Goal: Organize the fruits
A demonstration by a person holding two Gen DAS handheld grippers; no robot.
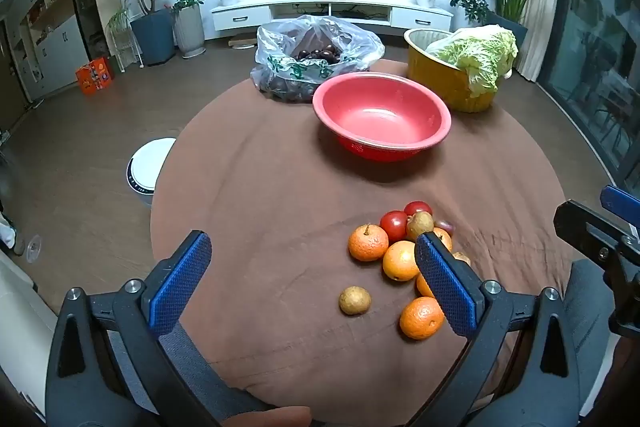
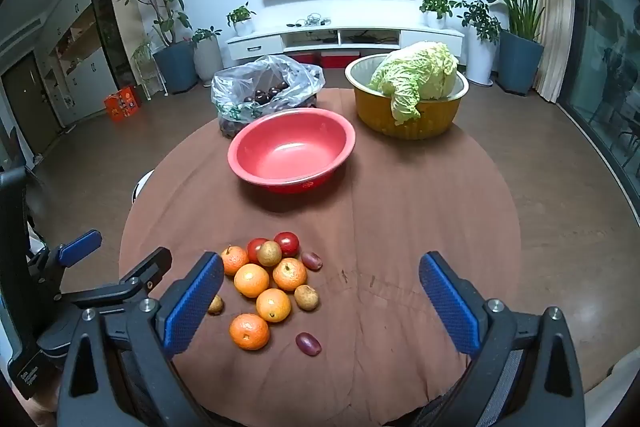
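Observation:
A pile of fruit lies on the brown tablecloth near the front: several oranges (image 2: 273, 304), two red tomatoes (image 2: 287, 243), small brown fruits (image 2: 306, 297) and two purple grapes (image 2: 308, 343). The pile also shows in the left wrist view (image 1: 400, 260). An empty red bowl (image 2: 291, 149) stands behind it, also in the left wrist view (image 1: 382, 115). My left gripper (image 1: 316, 279) is open and empty, left of the pile. My right gripper (image 2: 322, 303) is open and empty, above the table's front edge, right of the pile.
A yellow bowl (image 2: 404, 123) holding a napa cabbage (image 2: 416, 75) stands at the back right. A plastic bag of dark fruits (image 2: 264, 95) sits at the back left. A white round device (image 1: 148, 171) stands on the floor left of the table.

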